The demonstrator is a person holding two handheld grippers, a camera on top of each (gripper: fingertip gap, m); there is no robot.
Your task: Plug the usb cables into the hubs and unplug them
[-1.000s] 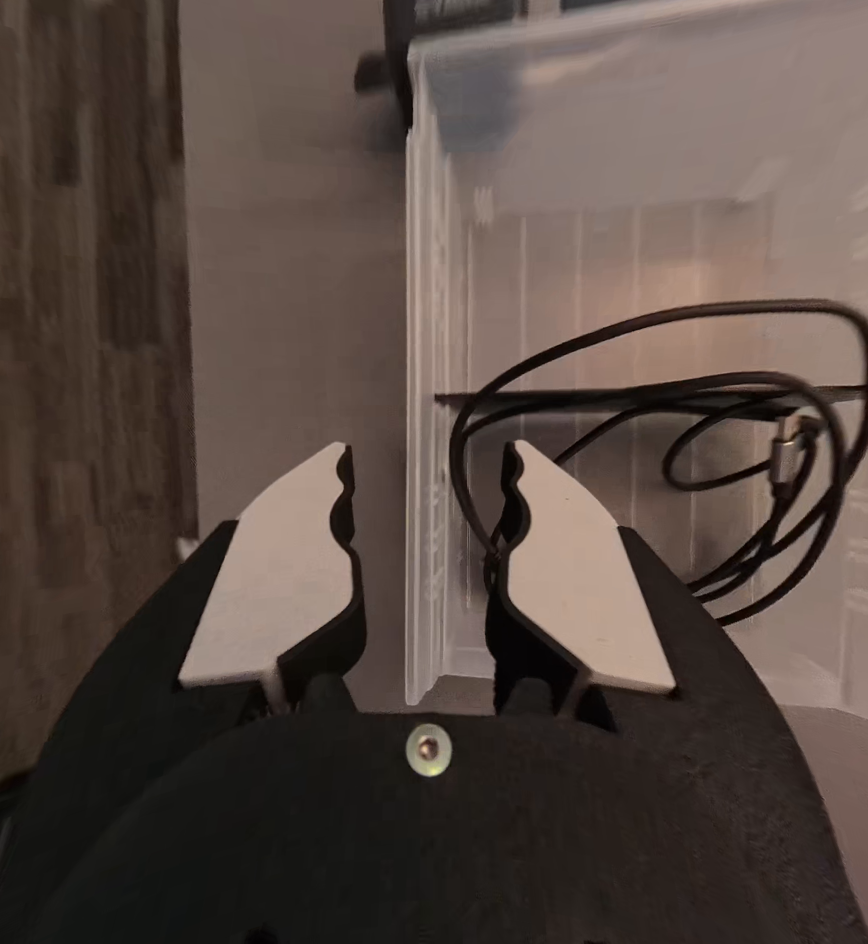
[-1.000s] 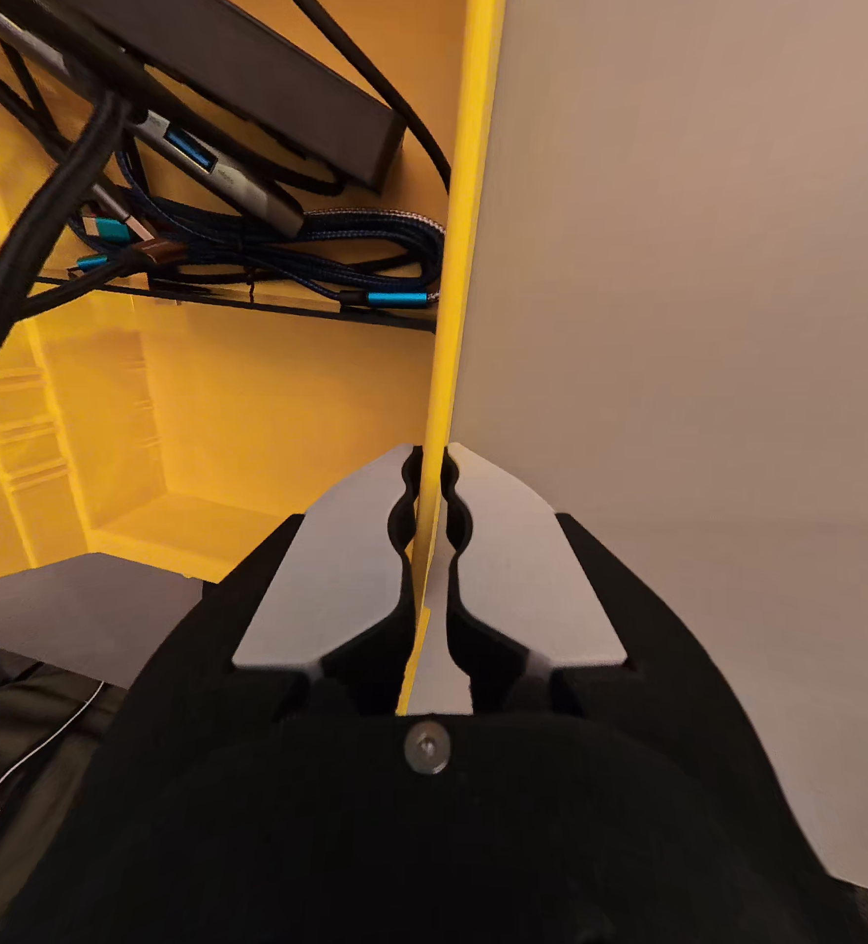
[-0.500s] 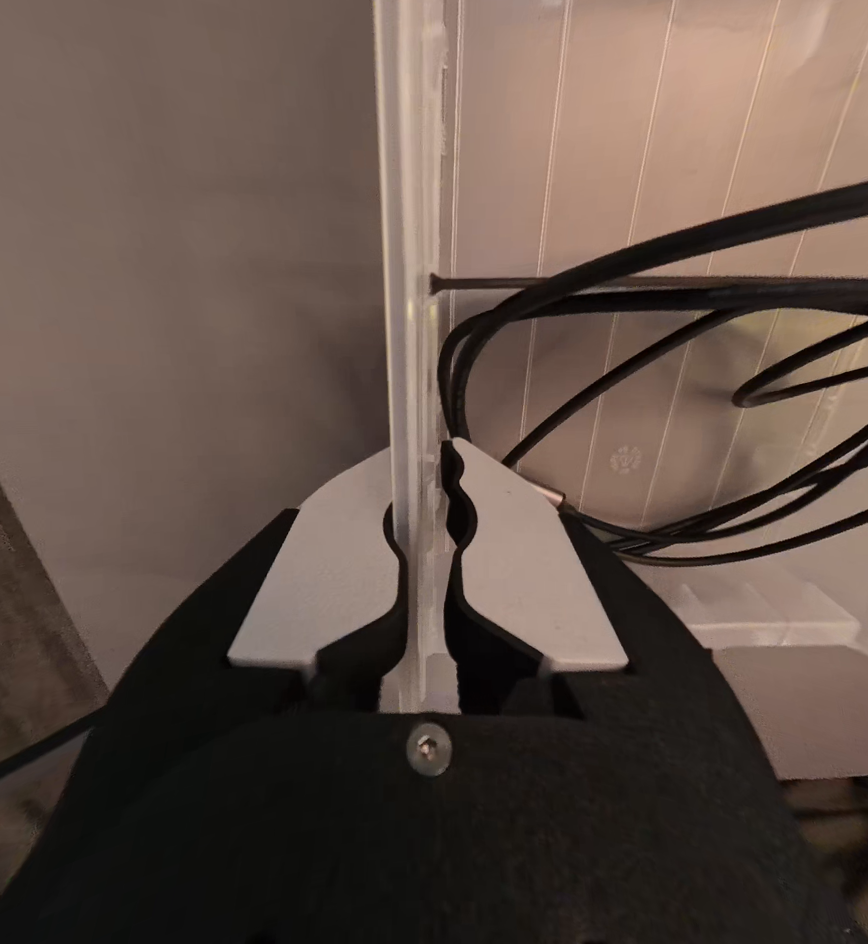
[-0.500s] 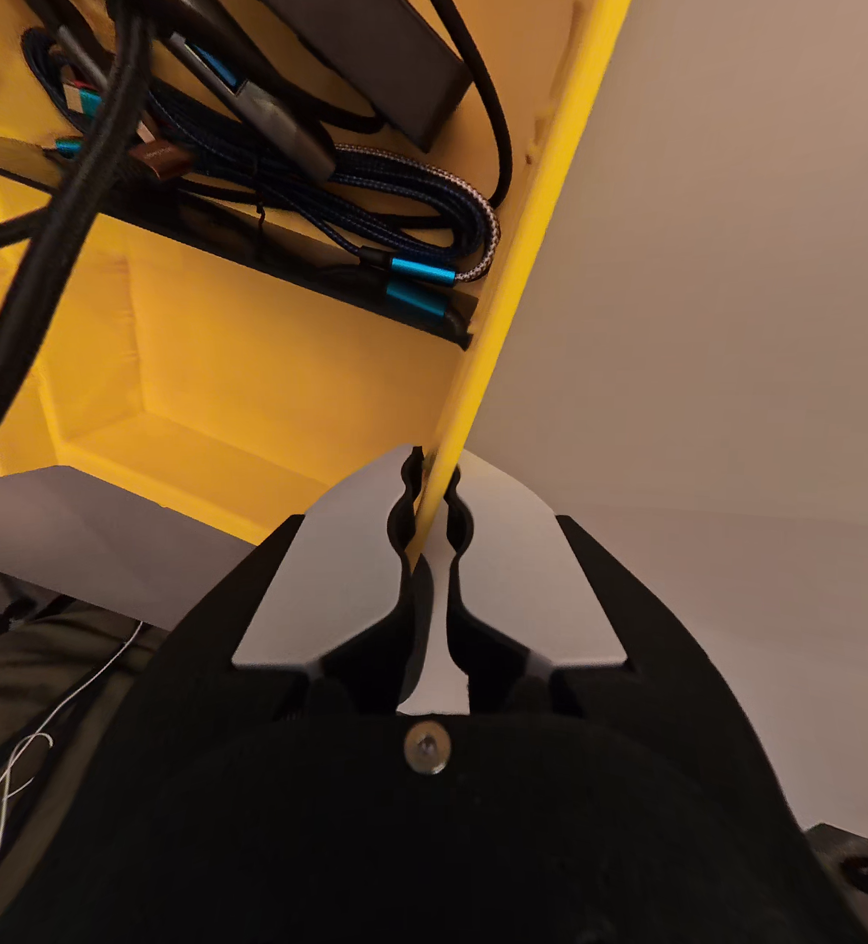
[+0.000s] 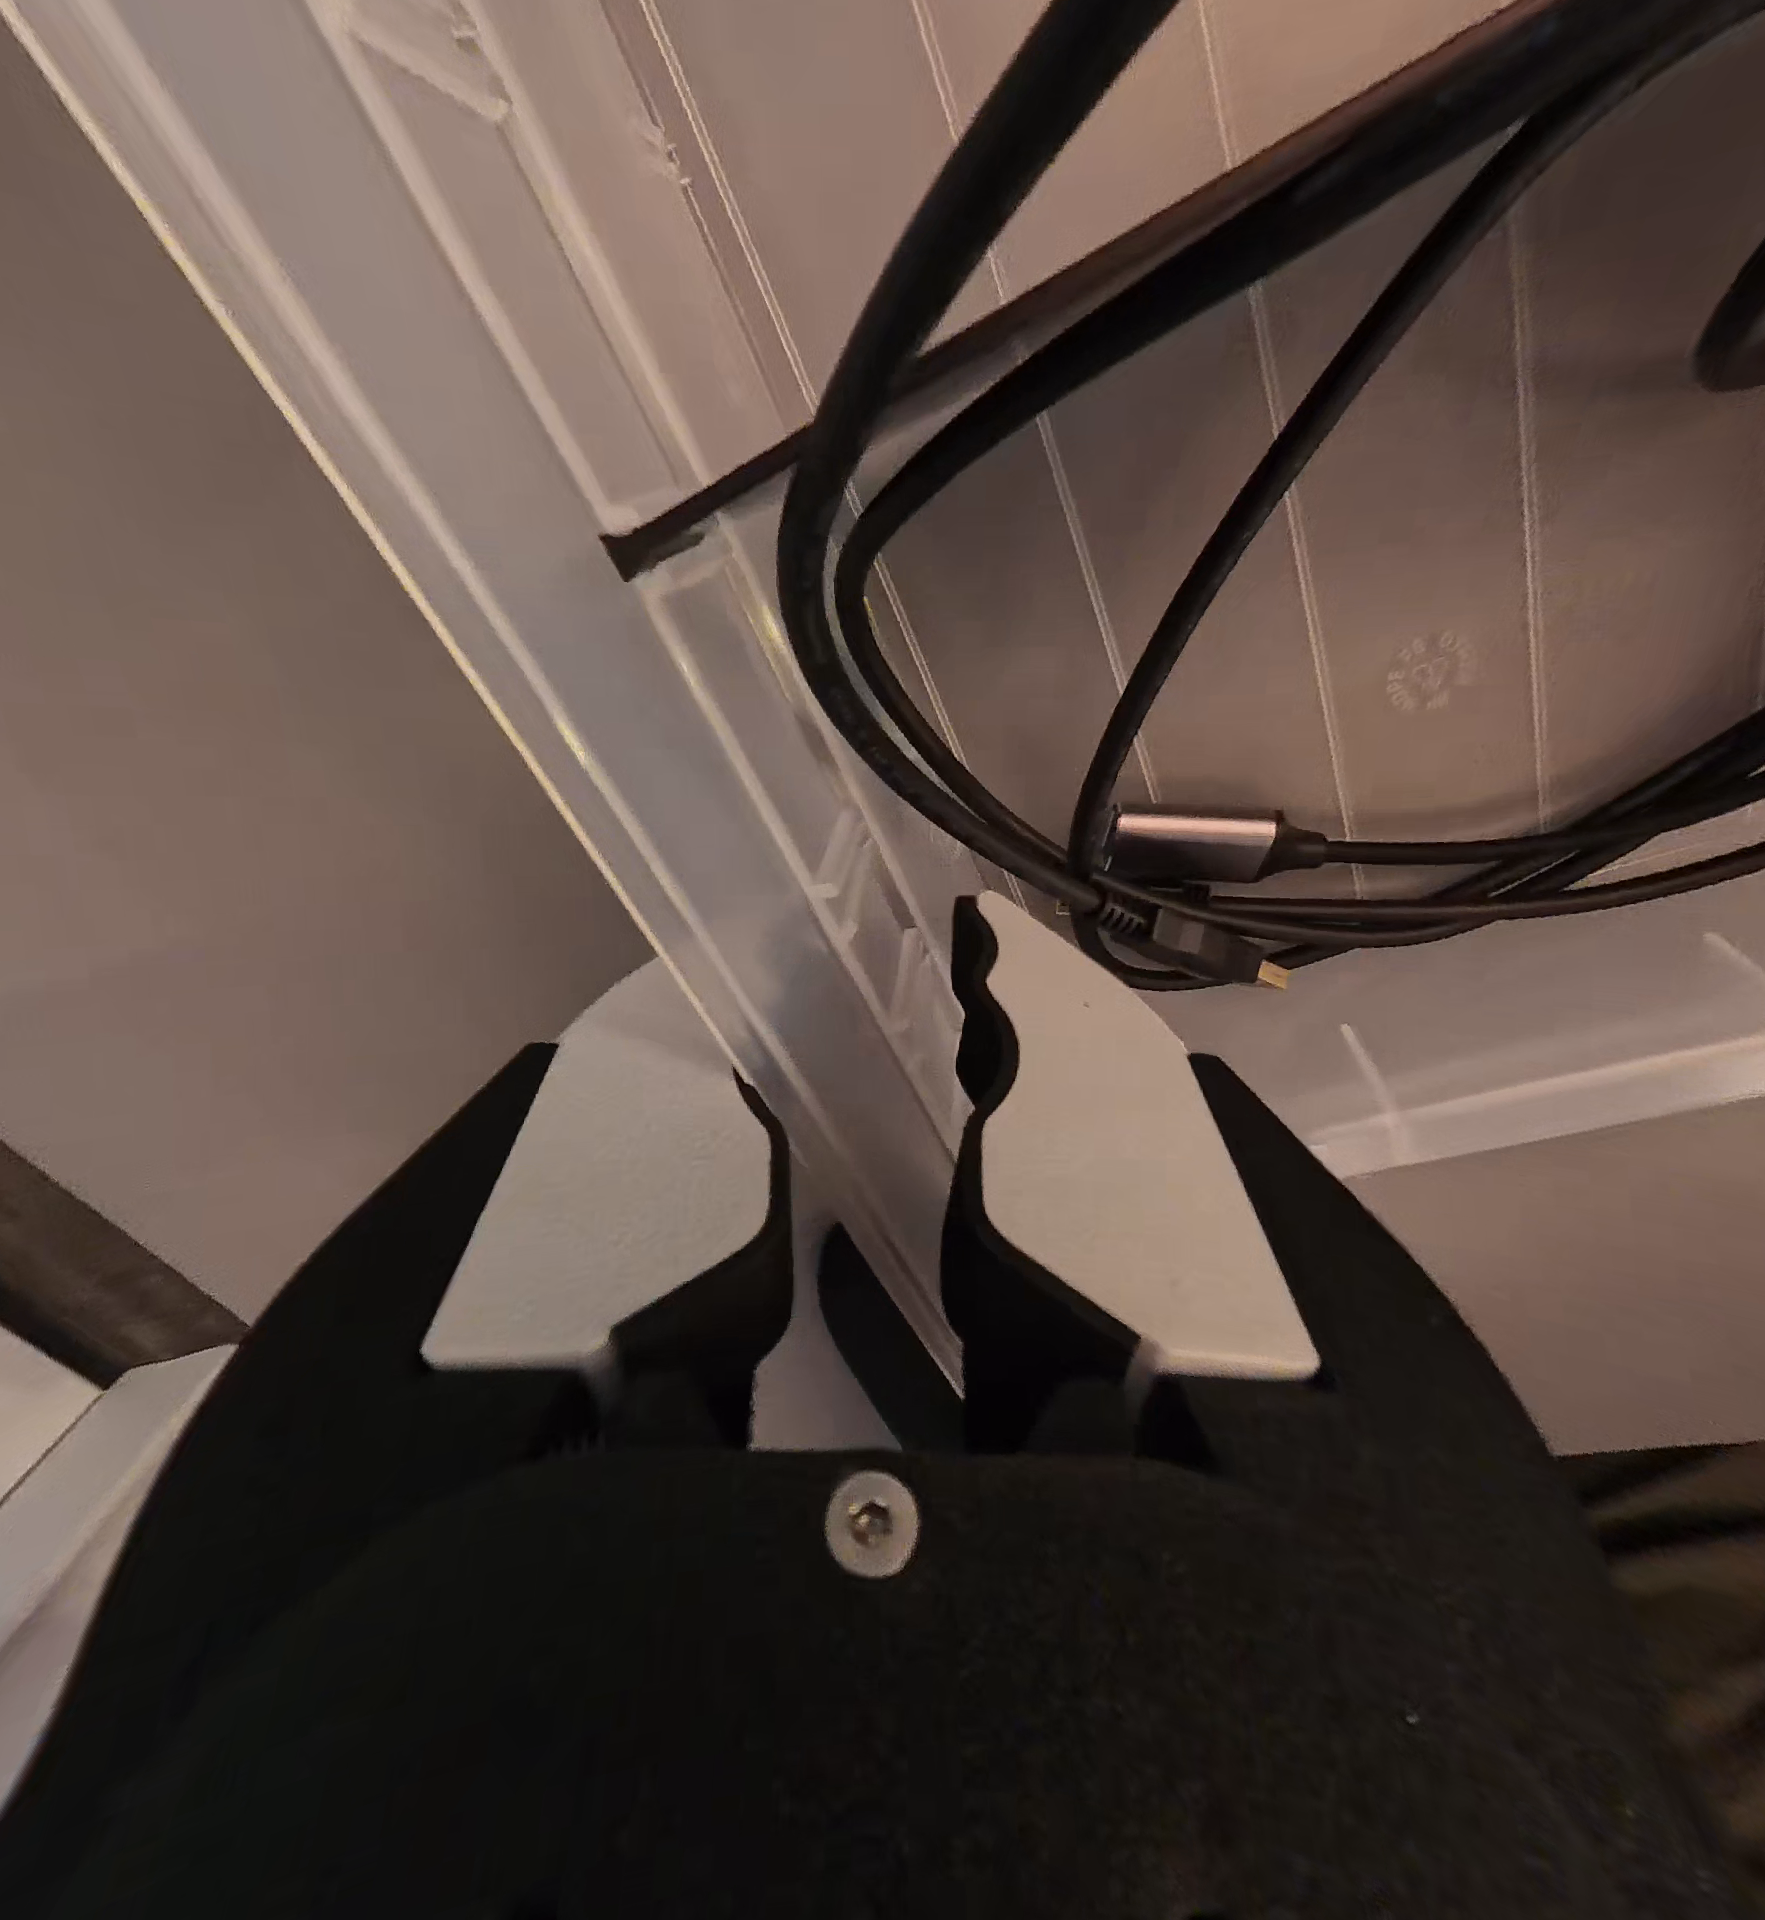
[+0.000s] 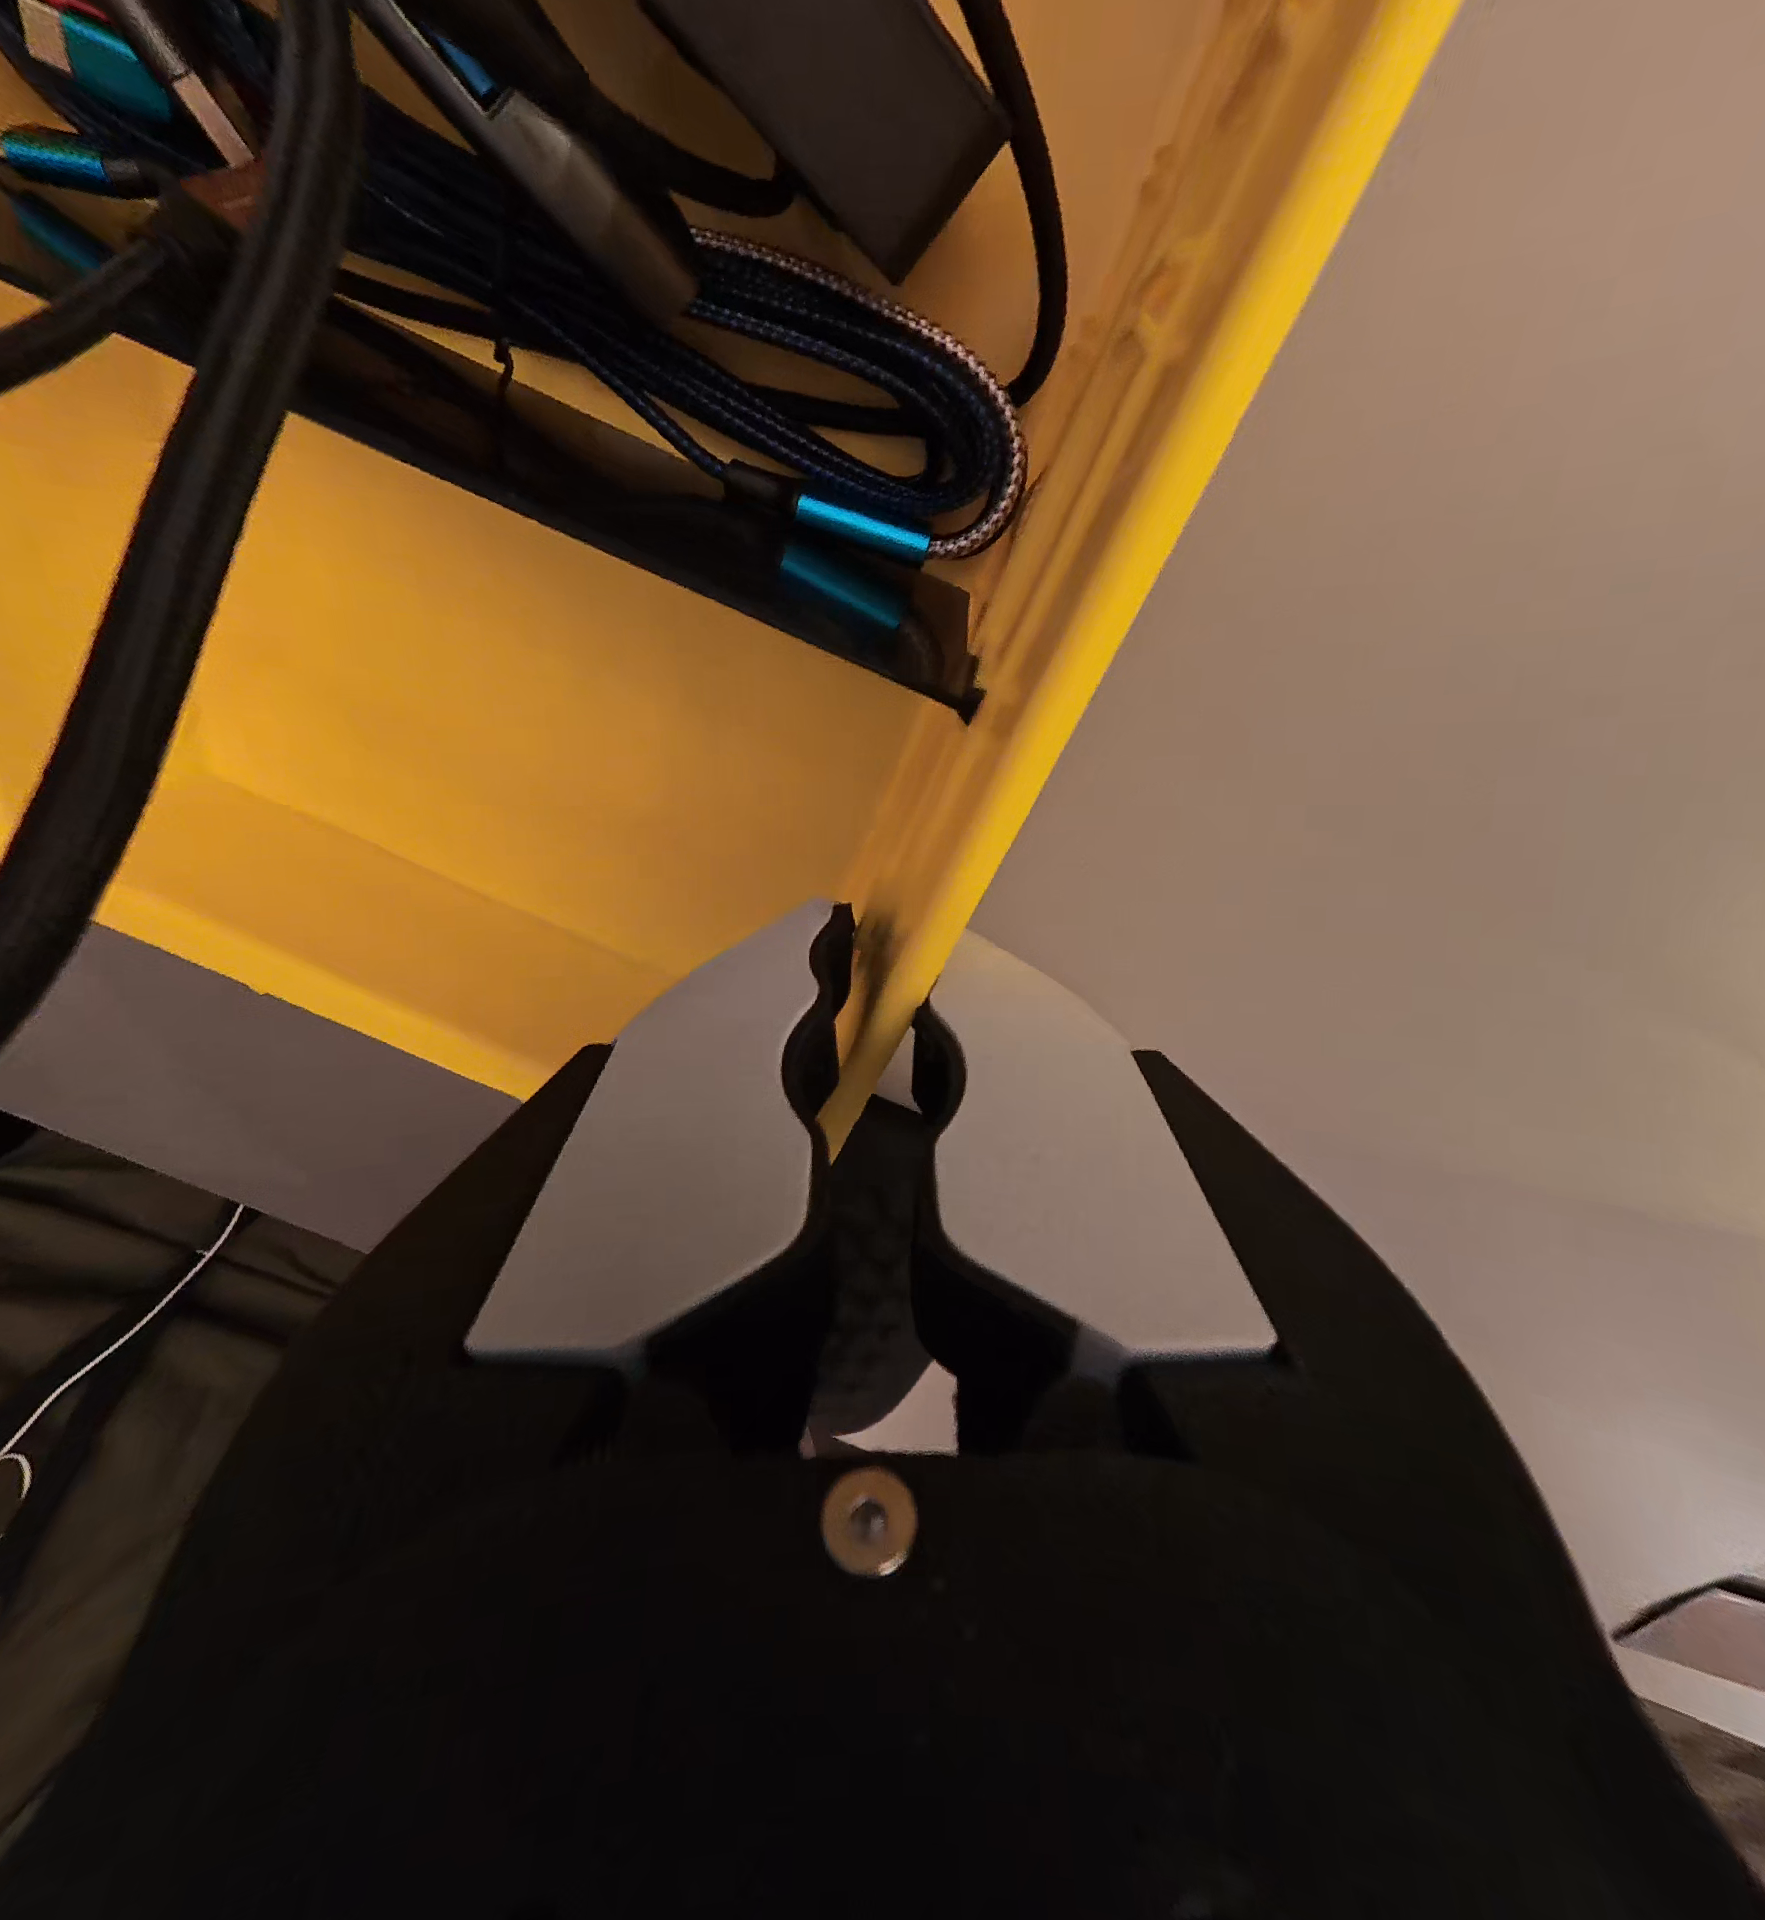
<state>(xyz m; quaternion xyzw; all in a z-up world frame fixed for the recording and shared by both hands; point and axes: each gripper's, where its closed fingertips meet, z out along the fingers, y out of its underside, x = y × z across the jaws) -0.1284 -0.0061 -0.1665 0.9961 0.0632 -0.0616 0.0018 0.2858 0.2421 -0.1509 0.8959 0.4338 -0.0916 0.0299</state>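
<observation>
My left gripper (image 5: 826, 956) is shut on the side wall of a clear plastic bin (image 5: 587, 582). Inside it lie loops of black cable (image 5: 857, 644), a grey USB plug (image 5: 1195, 831) and a black plug with a gold tip (image 5: 1210, 951). My right gripper (image 6: 893, 935) is shut on the side wall of a yellow bin (image 6: 1117, 582). That bin holds a dark hub (image 6: 857, 135), a grey hub with a blue port (image 6: 566, 177), blue braided cables (image 6: 857, 416) with blue plugs (image 6: 857, 535), and a thick black cable (image 6: 182, 520).
Both bins rest on a pale table (image 5: 182, 727), which also shows in the right wrist view (image 6: 1480, 727). A black divider (image 6: 545, 499) crosses the yellow bin. Dark fabric with a thin white wire (image 6: 78, 1351) lies below. A flat device (image 6: 1751, 1652) sits at the lower right. Spacing between my two grippers at the tips: around 50 cm.
My left gripper was open beside the clear bin, then moved in and shut on its wall. Both bin walls now lean across the views instead of standing upright. The right gripper stays shut.
</observation>
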